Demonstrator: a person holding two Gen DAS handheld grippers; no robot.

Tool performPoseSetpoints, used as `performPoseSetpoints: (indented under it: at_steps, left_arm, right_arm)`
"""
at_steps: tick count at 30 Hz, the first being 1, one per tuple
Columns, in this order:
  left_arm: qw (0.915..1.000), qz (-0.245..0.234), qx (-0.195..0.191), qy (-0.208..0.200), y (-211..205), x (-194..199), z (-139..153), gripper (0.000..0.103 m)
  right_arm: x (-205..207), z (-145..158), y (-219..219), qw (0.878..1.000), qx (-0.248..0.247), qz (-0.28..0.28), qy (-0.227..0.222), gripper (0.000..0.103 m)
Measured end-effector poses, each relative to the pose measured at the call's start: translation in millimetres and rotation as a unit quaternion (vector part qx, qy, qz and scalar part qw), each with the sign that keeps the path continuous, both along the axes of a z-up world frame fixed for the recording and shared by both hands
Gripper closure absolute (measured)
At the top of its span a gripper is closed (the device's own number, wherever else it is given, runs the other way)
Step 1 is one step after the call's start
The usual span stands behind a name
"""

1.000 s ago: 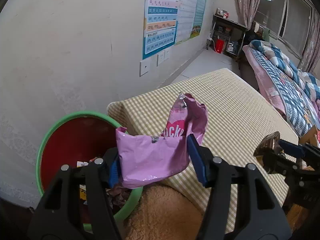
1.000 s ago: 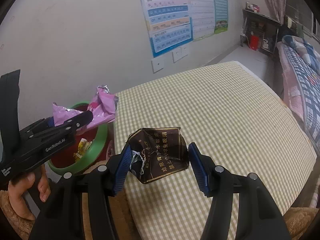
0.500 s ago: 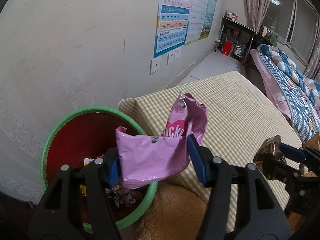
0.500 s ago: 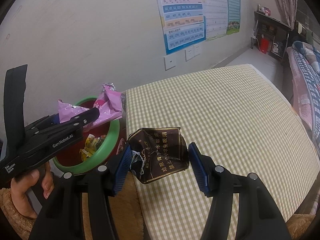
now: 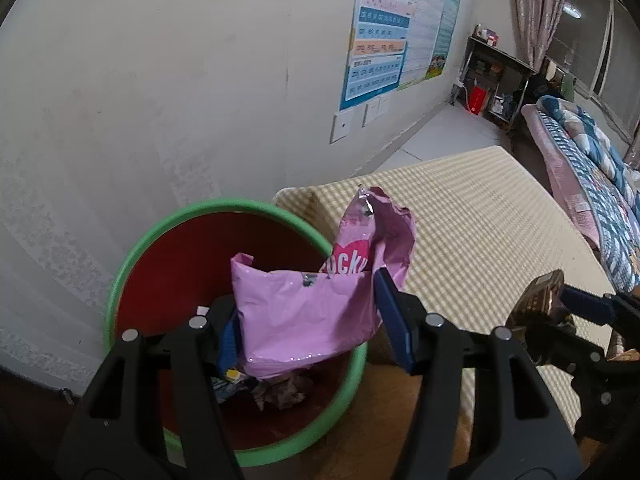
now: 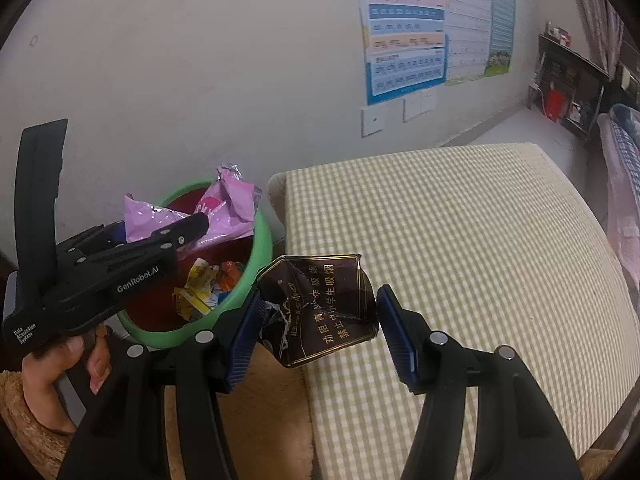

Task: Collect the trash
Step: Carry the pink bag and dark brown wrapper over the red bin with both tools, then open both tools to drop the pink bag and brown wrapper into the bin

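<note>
My left gripper (image 5: 310, 320) is shut on a crumpled pink snack bag (image 5: 320, 304), which hangs over the open mouth of a red bin with a green rim (image 5: 132, 248). Wrappers lie at the bin's bottom (image 6: 208, 286). My right gripper (image 6: 318, 326) is shut on a crushed dark brown cigarette pack with gold lettering (image 6: 324, 304), held above the table's left edge, just right of the bin (image 6: 244, 292). In the right wrist view the left gripper (image 6: 192, 226) and the pink bag (image 6: 228, 208) sit above the bin. The right gripper and its pack (image 5: 540, 300) show at the left wrist view's right edge.
A table with a yellow-green checked cloth (image 6: 460, 260) fills the right side. The bin stands on the floor between the table's corner and a white wall with posters (image 5: 392, 28). A bed with a patterned quilt (image 5: 592, 160) lies beyond. A hand in a fuzzy brown sleeve (image 6: 60, 364) holds the left gripper.
Both grippers have moved left toward the bin, each keeping its load. The pink bag, earlier over the table's corner and the bin's rim, now hangs over the bin's opening.
</note>
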State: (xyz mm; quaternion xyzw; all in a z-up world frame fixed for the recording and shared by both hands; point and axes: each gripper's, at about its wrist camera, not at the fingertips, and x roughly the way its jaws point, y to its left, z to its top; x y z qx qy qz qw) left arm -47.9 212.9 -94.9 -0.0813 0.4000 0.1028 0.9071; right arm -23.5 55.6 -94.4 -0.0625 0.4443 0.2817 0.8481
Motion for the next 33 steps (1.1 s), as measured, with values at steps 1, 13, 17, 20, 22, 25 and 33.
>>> performPoseSetpoints:
  at_steps: [1, 13, 17, 20, 22, 25, 33]
  left_arm:
    - [1.0000, 0.002, 0.000, 0.001, 1.5, -0.8, -0.8, 0.047]
    - [0.9996, 0.025, 0.000, 0.016, 20.3, -9.4, -10.0, 0.047]
    - [0.9994, 0.029, 0.001, 0.021, 23.6, -10.5, -13.2, 0.047]
    - [0.9992, 0.032, 0.002, 0.024, 26.1, -10.4, -15.5, 0.047]
    - [0.9990, 0.034, 0.002, 0.027, 28.2, -11.1, -17.4, 0.047]
    - [0.9988, 0.039, 0.002, 0.029, 33.5, -11.5, -18.9, 0.047]
    - [0.9982, 0.051, 0.002, 0.034, 41.1, -13.5, -22.7, 0.047]
  right_arm:
    - [1.1, -0.6, 3.5, 1.000, 0.000, 0.003, 0.000, 0.047]
    - [2.9, -8.4, 32.8, 0.999, -0.004, 0.038, 0.007, 0.047]
    - [4.8, -8.8, 39.4, 0.999, -0.006, 0.044, 0.007, 0.047]
    - [5.5, -8.6, 45.7, 0.999, -0.006, 0.048, 0.006, 0.047]
    - [5.6, -9.0, 49.5, 0.999, -0.008, 0.051, 0.006, 0.047]
    - [6.3, -10.7, 55.4, 0.998, -0.012, 0.056, 0.007, 0.047]
    - [7.6, -15.3, 59.7, 0.998, -0.019, 0.063, 0.013, 0.047]
